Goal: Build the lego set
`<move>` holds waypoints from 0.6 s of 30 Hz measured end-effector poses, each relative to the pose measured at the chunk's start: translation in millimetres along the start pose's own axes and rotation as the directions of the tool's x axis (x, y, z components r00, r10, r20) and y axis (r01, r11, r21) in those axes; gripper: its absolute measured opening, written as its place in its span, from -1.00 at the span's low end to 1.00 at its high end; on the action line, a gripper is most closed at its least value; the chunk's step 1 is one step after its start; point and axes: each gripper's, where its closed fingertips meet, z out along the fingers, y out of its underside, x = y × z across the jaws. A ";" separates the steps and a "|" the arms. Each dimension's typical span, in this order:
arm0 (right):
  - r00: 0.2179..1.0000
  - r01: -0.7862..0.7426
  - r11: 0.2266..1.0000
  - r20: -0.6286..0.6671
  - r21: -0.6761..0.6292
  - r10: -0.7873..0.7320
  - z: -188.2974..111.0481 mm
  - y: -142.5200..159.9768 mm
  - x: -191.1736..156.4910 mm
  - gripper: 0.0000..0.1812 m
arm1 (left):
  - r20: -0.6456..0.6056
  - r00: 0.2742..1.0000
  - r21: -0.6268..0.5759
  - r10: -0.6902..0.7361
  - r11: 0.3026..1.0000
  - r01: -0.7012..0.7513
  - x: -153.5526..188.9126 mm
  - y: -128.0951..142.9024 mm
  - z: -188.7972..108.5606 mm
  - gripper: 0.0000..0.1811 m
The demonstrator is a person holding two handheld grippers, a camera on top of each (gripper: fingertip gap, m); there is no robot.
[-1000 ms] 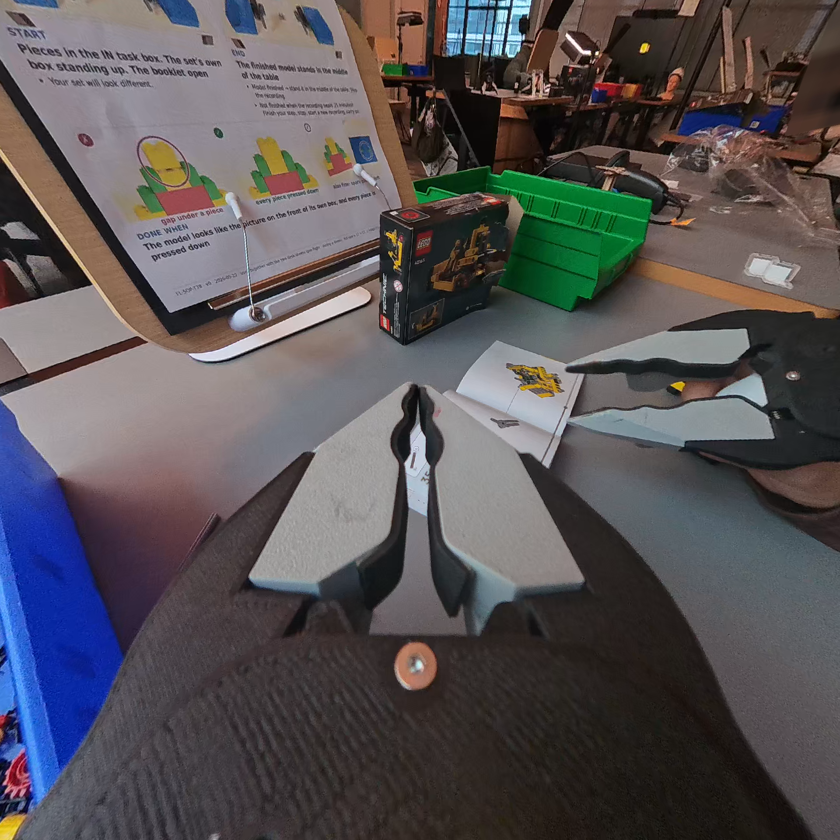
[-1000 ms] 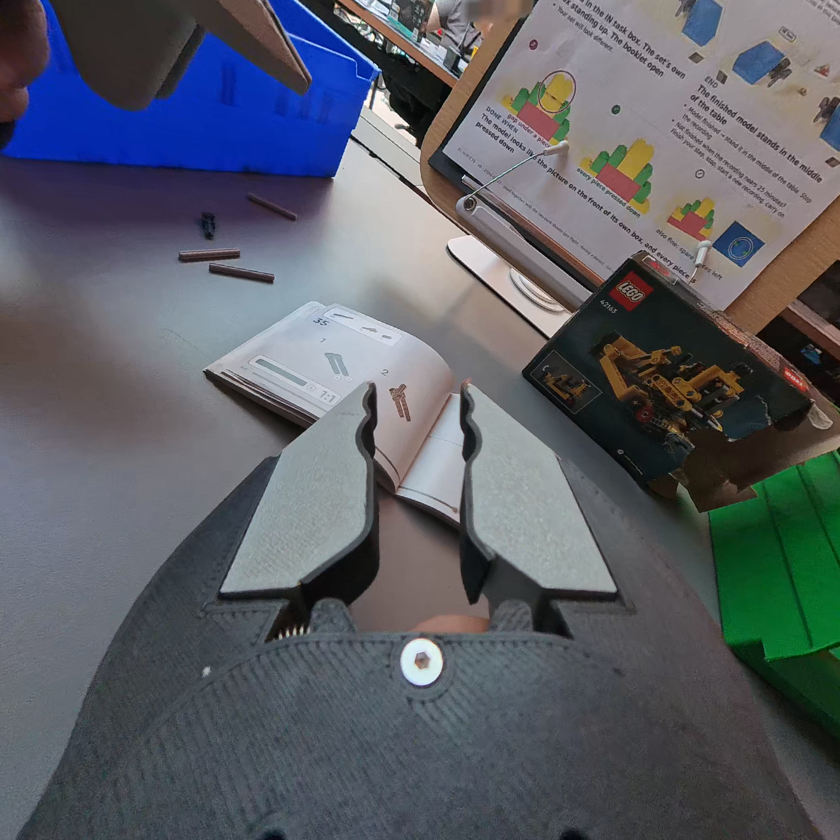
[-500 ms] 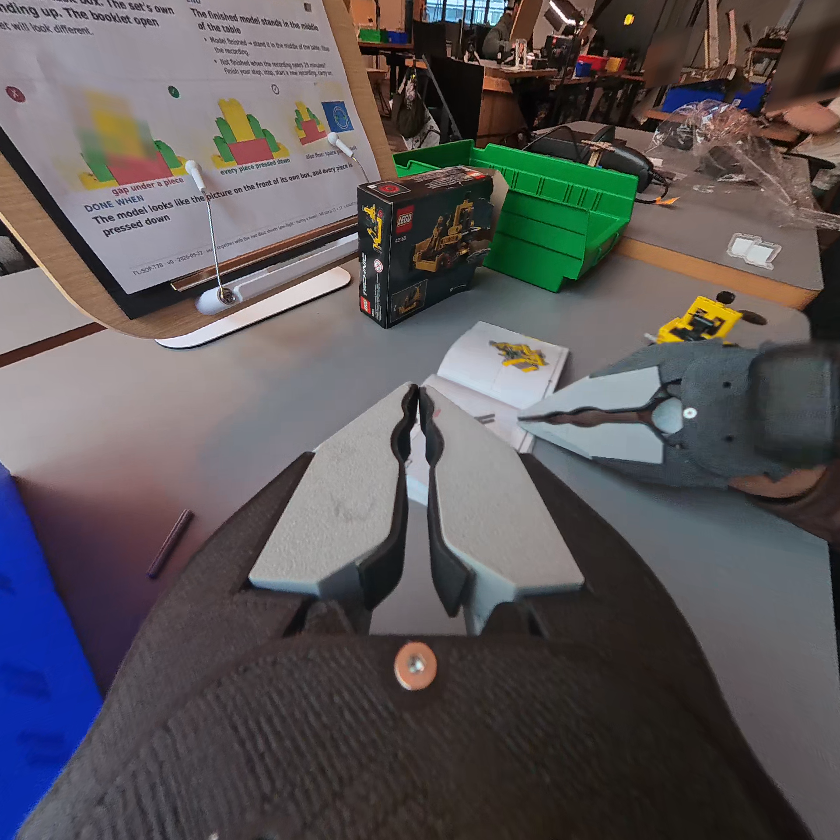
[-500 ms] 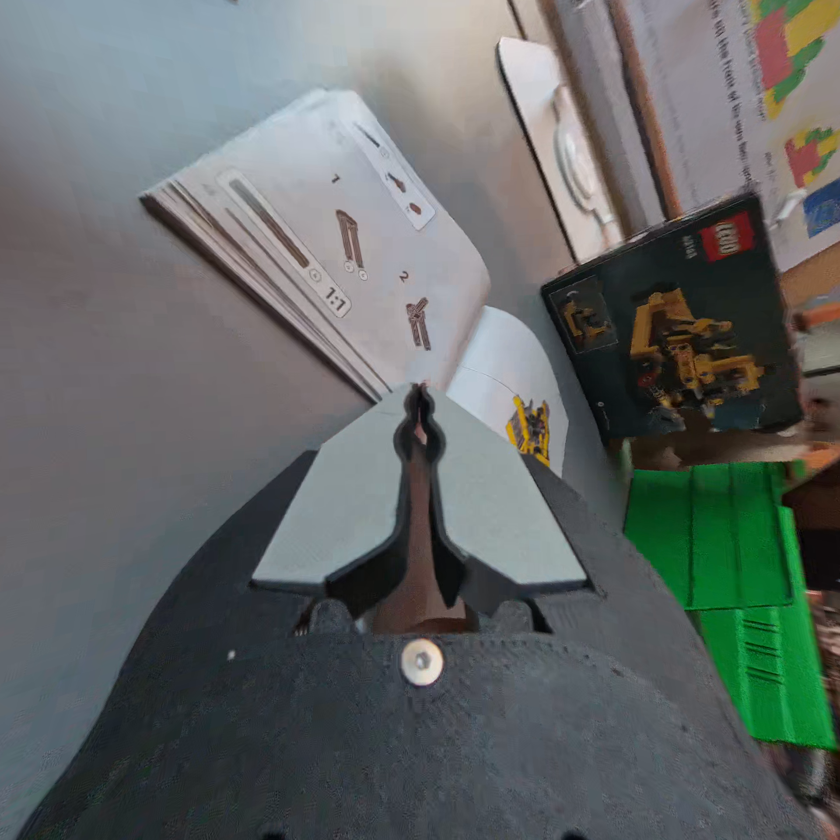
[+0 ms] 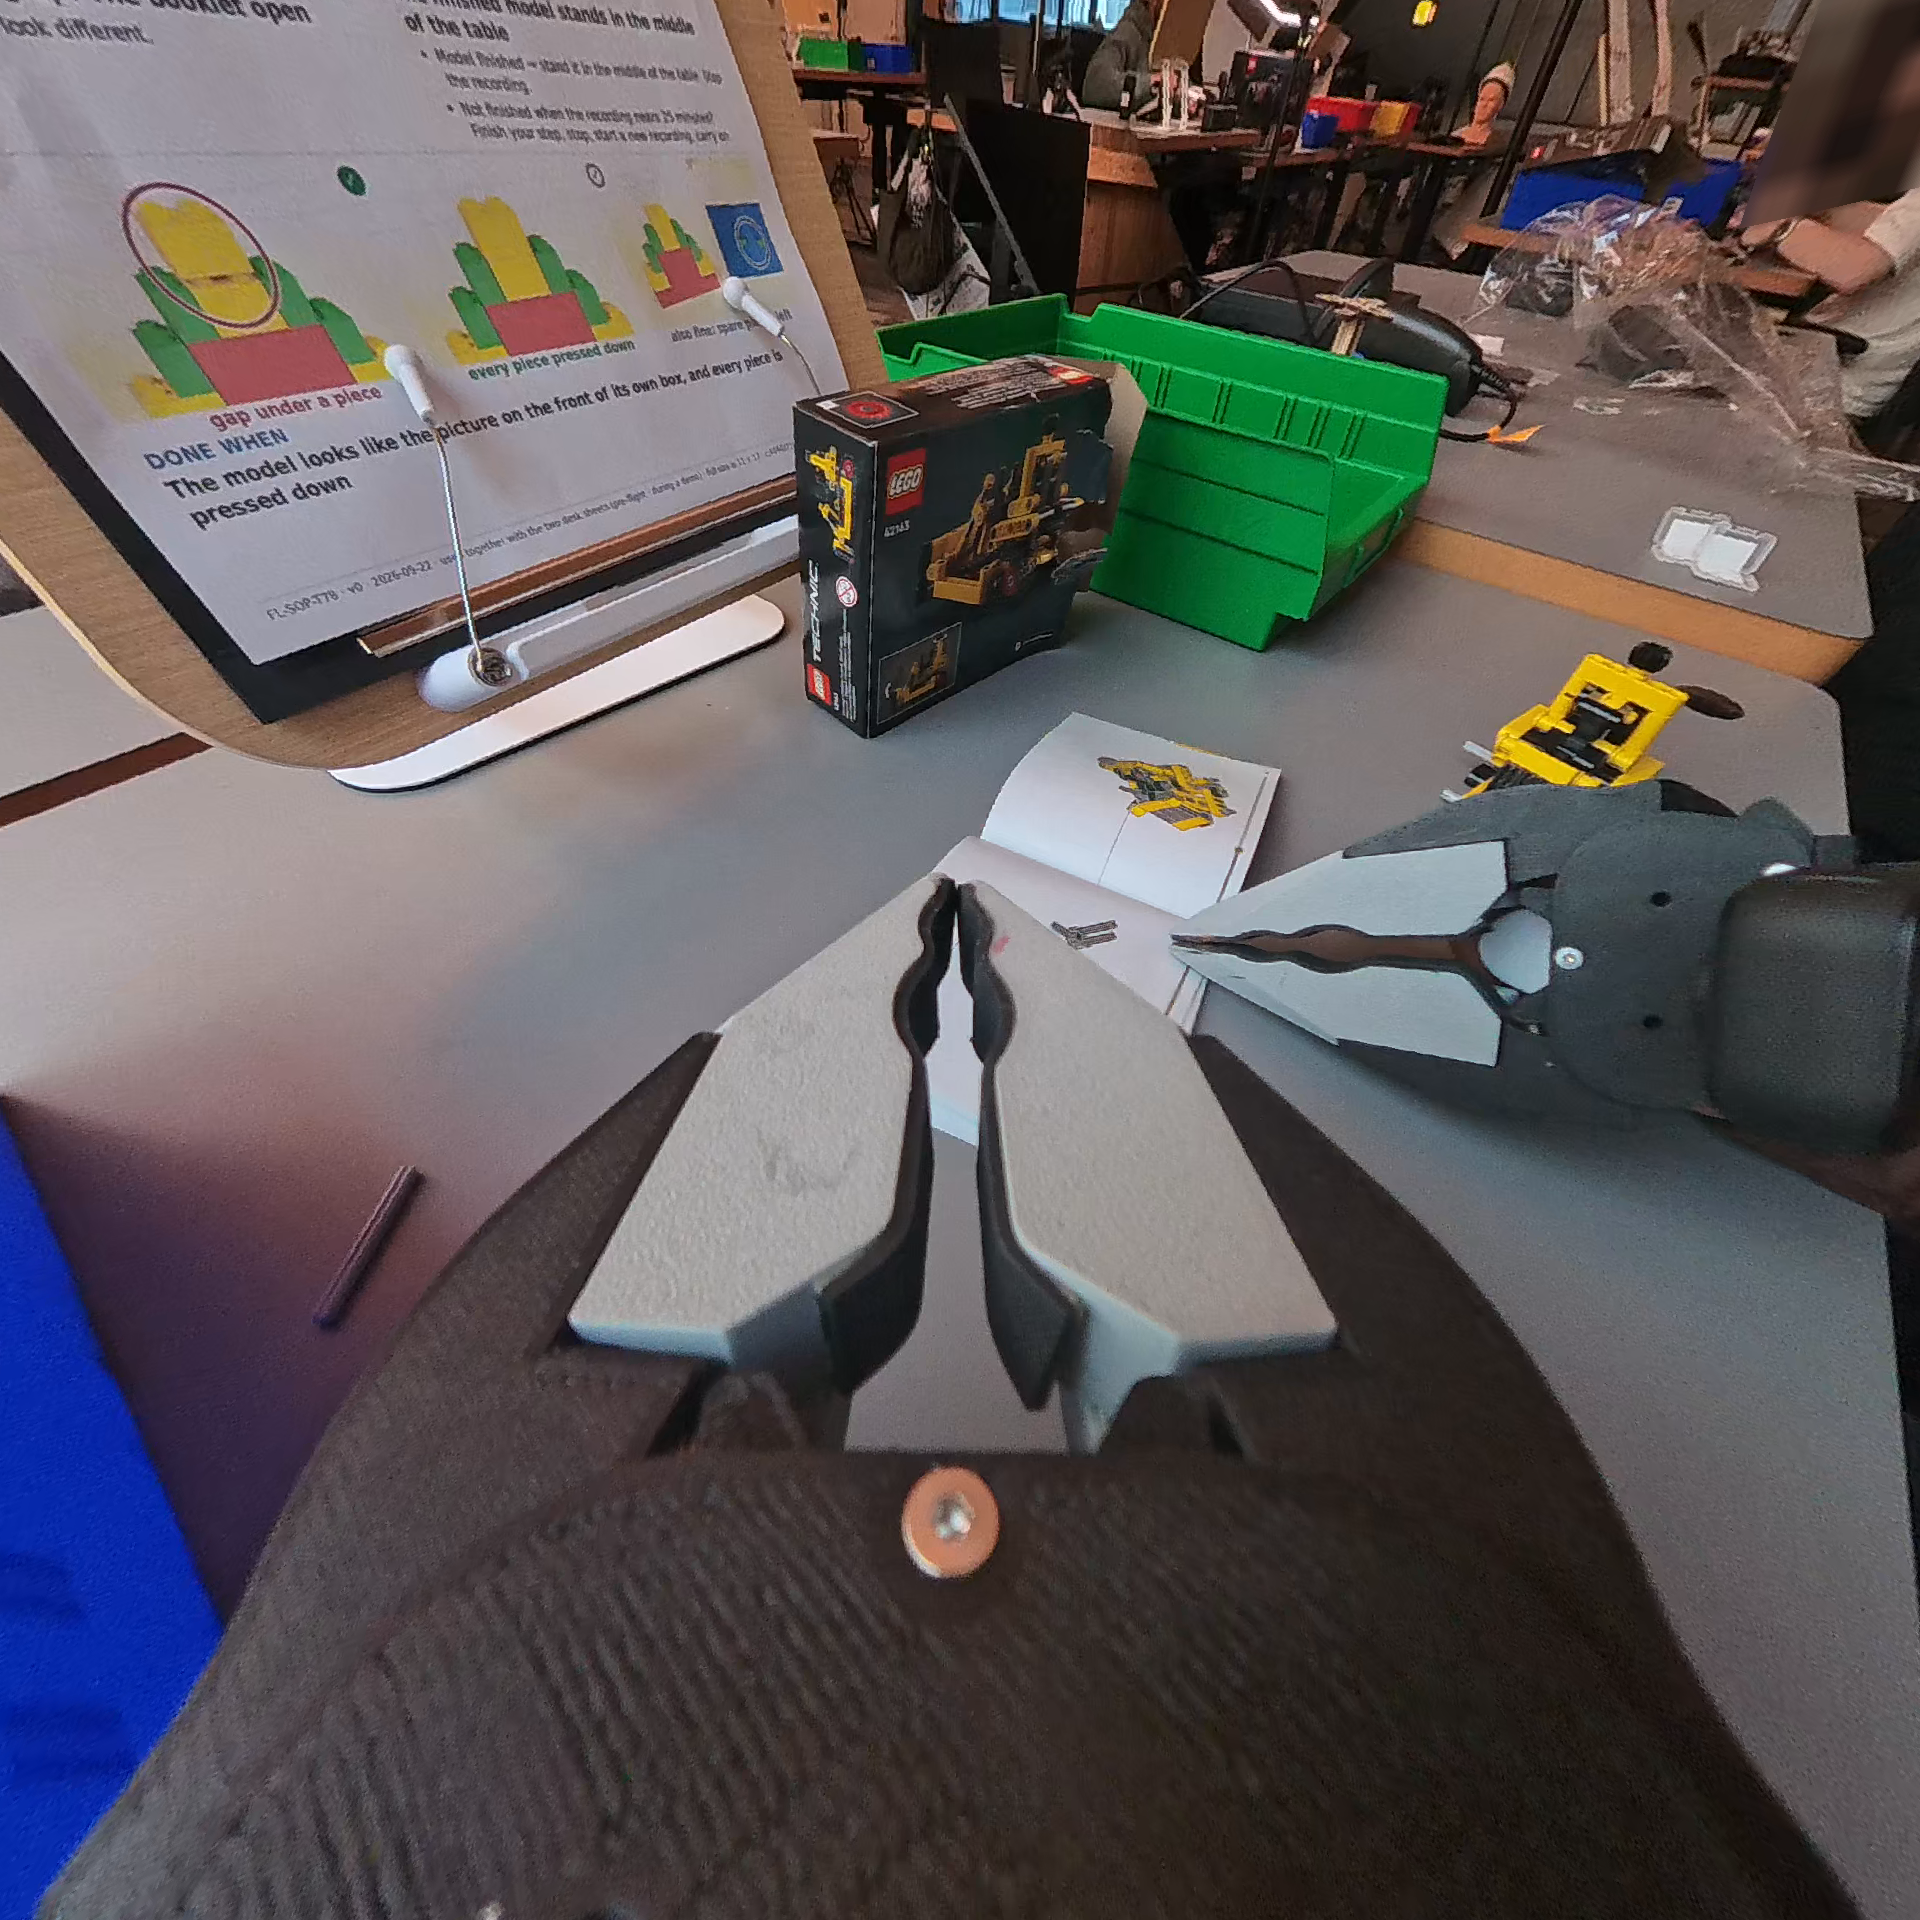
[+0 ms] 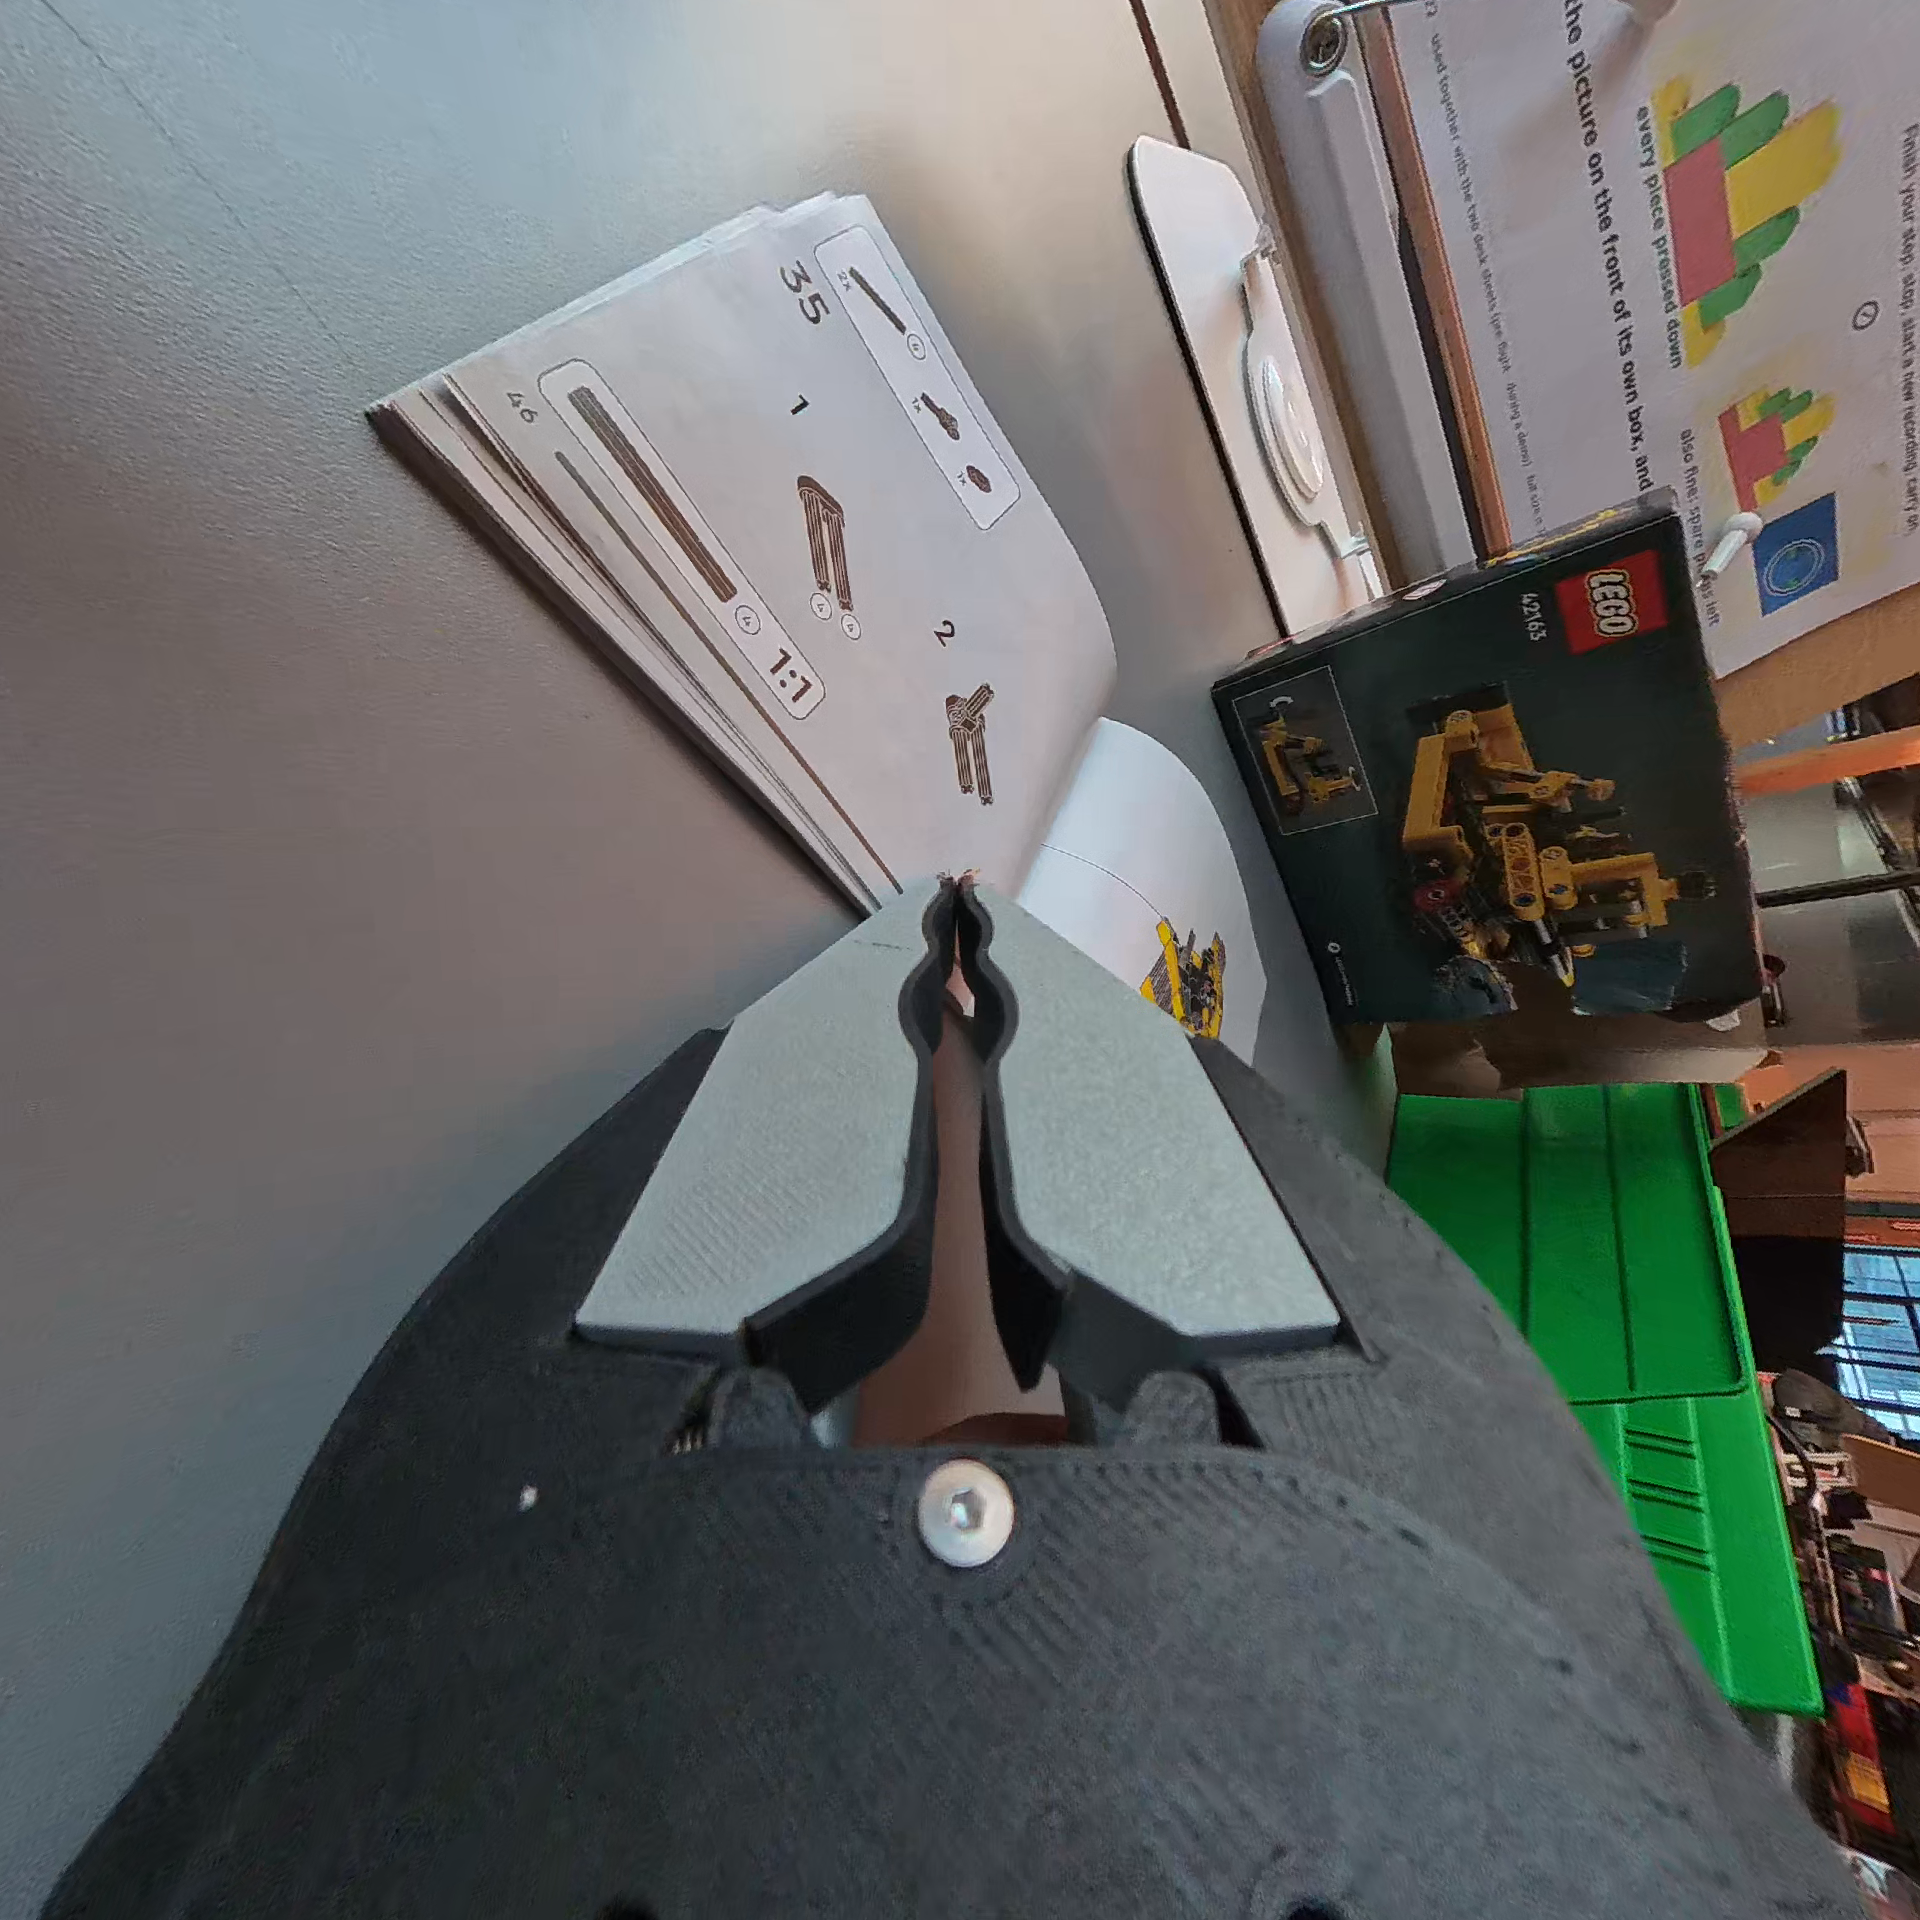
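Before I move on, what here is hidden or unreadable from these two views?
- Right tool: something tiny pinched at its tips, too small to identify in either view.
- Blue bin: cut by the left wrist view's left edge, contents unseen.
- Yellow model: front hidden behind the right tool in the left wrist view.
- Booklet: near corner covered by the right tool.

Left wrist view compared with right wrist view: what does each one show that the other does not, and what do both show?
Only the left wrist view shows the yellow model on the grey table, the blue bin at the left edge, a thin dark rod beside it, and both tools together: the left tool and the right tool, each shut.

Only the right wrist view shows the booklet's step page with its part drawings.

Both show the open booklet, the set's box, the green bin and the instruction board.
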 end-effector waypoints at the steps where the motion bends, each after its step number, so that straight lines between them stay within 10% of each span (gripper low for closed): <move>1: 1.000 -0.004 1.000 0.004 0.001 0.004 -0.2 0.0 -0.1 -1.00 | 0.002 1.000 0.000 -0.001 1.000 0.001 -0.8 -0.1 -0.3 -1.00; 18: 0.998 -0.058 0.997 0.005 0.043 0.058 -4.9 -4.1 5.4 -0.98 | 0.009 1.000 0.010 -0.003 1.000 0.003 -3.8 -2.3 -2.7 -1.00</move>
